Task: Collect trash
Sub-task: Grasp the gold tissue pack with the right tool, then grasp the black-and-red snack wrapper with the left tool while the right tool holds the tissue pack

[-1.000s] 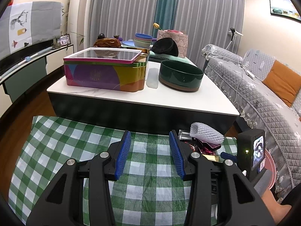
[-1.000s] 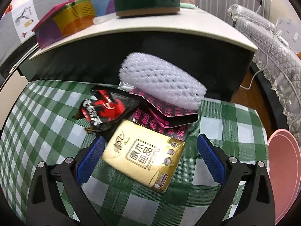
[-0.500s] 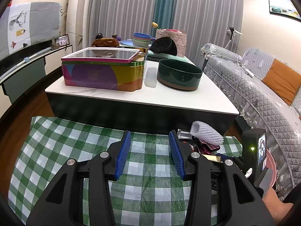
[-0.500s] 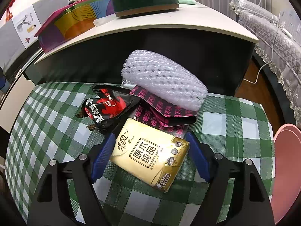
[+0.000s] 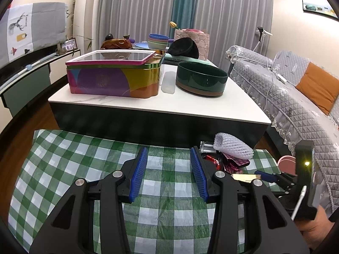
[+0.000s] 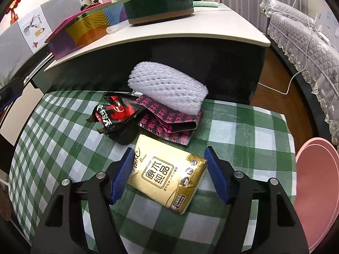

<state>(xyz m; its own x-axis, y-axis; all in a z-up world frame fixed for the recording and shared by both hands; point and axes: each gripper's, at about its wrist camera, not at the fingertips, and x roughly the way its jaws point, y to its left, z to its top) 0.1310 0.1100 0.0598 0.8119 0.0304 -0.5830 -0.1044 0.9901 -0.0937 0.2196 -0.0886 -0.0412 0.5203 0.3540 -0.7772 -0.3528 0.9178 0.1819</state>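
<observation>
**Closing on the tissue pack**

Left wrist view: left gripper (image 5: 169,174) parted over bare green-checked cloth (image 5: 70,169), nothing between the pads. Trash heap at 2 o'clock from it: white foam net (image 5: 233,148) on top, dark wrappers beneath. Right gripper (image 5: 259,175) visible beyond, at 3 o'clock.

Right wrist view: right gripper (image 6: 169,169) straddling gold tissue pack (image 6: 167,172), jaws just been closing. Left pad at the pack's edge, right pad seemingly just short; not gripping yet. Black-red wrapper (image 6: 115,114) at 11 o'clock, pink-black wrapper (image 6: 169,122) at 12, foam net over it. Pink bin (image 6: 313,182) at 3 o'clock.

Step in hand, by judgement: first pickup. Next: finishing the squeeze, lifting, carrying toward 3 o'clock, likely into the bin.
</observation>
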